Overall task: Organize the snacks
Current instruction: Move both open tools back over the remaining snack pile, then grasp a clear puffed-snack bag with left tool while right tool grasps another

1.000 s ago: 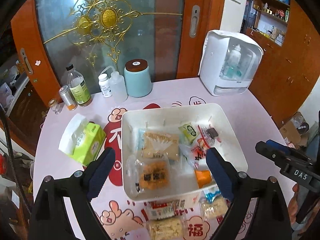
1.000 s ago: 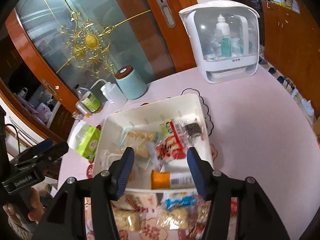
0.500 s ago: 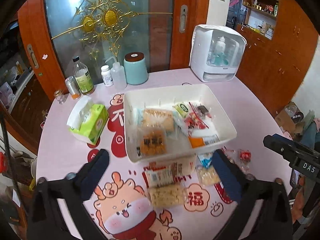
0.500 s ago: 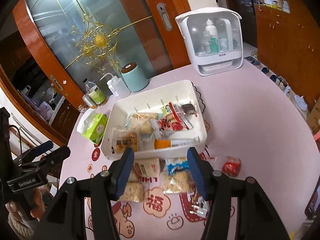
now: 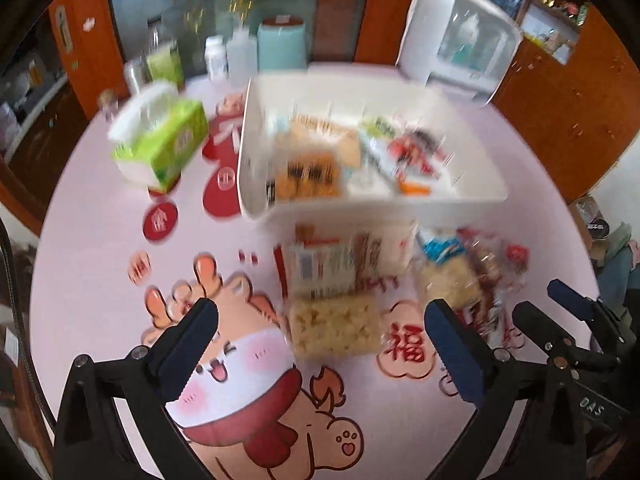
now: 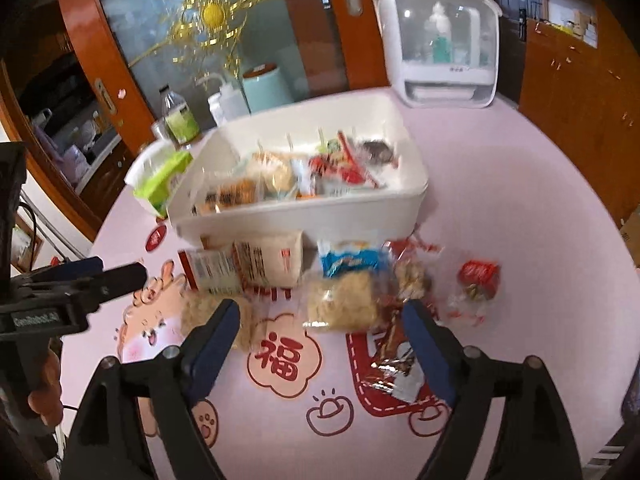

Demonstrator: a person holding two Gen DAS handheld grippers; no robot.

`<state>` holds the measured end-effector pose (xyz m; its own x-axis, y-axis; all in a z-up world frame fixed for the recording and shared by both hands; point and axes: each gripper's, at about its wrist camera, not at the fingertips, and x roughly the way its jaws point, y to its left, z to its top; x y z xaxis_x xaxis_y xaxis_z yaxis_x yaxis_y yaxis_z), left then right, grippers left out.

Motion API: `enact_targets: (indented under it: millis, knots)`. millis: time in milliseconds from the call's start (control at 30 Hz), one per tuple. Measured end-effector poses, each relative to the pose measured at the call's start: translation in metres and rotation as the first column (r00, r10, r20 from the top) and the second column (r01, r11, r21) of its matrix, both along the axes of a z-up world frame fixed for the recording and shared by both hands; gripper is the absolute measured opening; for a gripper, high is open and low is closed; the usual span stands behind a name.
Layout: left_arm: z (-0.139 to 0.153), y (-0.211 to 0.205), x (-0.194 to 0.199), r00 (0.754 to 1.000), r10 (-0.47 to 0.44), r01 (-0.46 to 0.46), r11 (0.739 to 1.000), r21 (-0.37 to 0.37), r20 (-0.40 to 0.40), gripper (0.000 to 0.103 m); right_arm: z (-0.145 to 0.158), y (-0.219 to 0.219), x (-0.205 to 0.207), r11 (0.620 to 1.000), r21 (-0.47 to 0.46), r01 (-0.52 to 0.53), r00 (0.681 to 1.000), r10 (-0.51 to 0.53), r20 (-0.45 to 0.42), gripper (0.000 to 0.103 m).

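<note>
A white bin [image 5: 368, 204] [image 6: 300, 220] holding several snack packs stands mid-table. In front of it lie loose snacks: a cream-and-red pack [image 5: 340, 260] [image 6: 256, 264], a puffed-rice pack [image 5: 334, 326], a blue-topped pack [image 5: 444, 272] [image 6: 348, 288], a small red sweet [image 6: 478, 276] and a foil wrapper [image 6: 396, 364]. My left gripper [image 5: 320, 312] hangs wide open above the puffed-rice pack, touching nothing. The jaws of my right gripper [image 6: 320, 308] are opening above the blue-topped pack, with nothing pressed between them. Both views are blurred by motion.
A green tissue box [image 5: 160, 148] sits left of the bin. Bottles [image 5: 164, 64], a teal canister [image 5: 282, 46] and a white dispenser cabinet [image 5: 456, 40] line the back of the round pink table. Wooden doors stand behind.
Both grippers pulled back from over the bin and sank toward the loose snacks in front of it. The right jaws spread much wider; the left jaws widened slightly.
</note>
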<state>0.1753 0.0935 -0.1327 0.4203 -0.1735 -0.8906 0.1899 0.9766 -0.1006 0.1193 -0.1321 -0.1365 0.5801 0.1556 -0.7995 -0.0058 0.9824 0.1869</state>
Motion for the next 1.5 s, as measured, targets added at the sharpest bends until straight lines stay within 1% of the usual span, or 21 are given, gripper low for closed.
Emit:
enact_targets:
  millis: [133,233,333,533,667,733,900,1033,1167,1267,1367,1433,1500]
  knots:
    - [-0.041,-0.008,0.006,0.997,0.003,0.000,0.999,0.042,-0.077,0.103,-0.030,0.006,0.012,0.999,0.018,-0.031,0.999,0.031,-0.042,0.087]
    - [-0.068,-0.010,0.012,0.989,0.015,-0.009,0.999,0.035,-0.147,0.103,-0.050,0.007,0.023,1.000,0.014,-0.028,0.997,0.029,-0.071,0.087]
    - [-0.084,-0.010,0.016,0.983,0.051,-0.045,0.998,0.036,-0.175,0.103,-0.065,0.005,0.033,1.000,0.010,-0.017,0.995,0.018,-0.100,0.087]
    - [-0.097,-0.012,0.022,0.979,0.073,-0.065,0.997,0.047,-0.192,0.103,-0.086,0.008,0.046,1.000,-0.001,-0.031,0.989,0.031,-0.143,0.087]
    - [-0.106,-0.015,0.024,0.974,0.081,-0.073,0.996,0.048,-0.212,0.103,-0.097,0.009,0.054,0.999,-0.026,-0.038,0.985,0.033,-0.171,0.087]
    - [-0.110,-0.018,0.026,0.972,0.084,-0.076,0.996,0.046,-0.219,0.103,-0.102,0.009,0.056,0.999,-0.026,-0.043,0.983,0.038,-0.177,0.088]
    - [-0.115,-0.019,0.033,0.966,0.100,-0.095,0.995,0.034,-0.237,0.103,-0.104,0.011,0.059,0.995,-0.069,-0.067,0.985,0.055,-0.165,0.088]
    - [-0.122,-0.018,0.040,0.954,0.119,-0.122,0.993,0.009,-0.274,0.103,-0.104,0.011,0.058,0.992,-0.090,-0.091,0.985,0.076,-0.158,0.083]
    - [-0.131,-0.026,0.043,0.952,0.108,-0.103,0.994,0.032,-0.287,0.103,-0.103,0.012,0.053,0.986,-0.113,-0.122,0.983,0.104,-0.150,0.080]
    - [-0.138,-0.042,0.040,0.956,0.099,-0.086,0.995,0.057,-0.275,0.103,-0.104,0.015,0.048,0.981,-0.137,-0.139,0.982,0.119,-0.144,0.078]
    - [-0.140,-0.045,0.040,0.958,0.101,-0.087,0.994,0.061,-0.268,0.103,-0.105,0.018,0.045,0.976,-0.160,-0.147,0.982,0.124,-0.144,0.077]
    - [-0.141,-0.045,0.039,0.957,0.100,-0.087,0.994,0.061,-0.271,0.103,-0.105,0.018,0.046,0.977,-0.159,-0.144,0.982,0.121,-0.148,0.077]
    - [-0.142,-0.044,0.038,0.953,0.109,-0.096,0.994,0.062,-0.282,0.103,-0.105,0.018,0.046,0.977,-0.155,-0.146,0.981,0.123,-0.148,0.074]
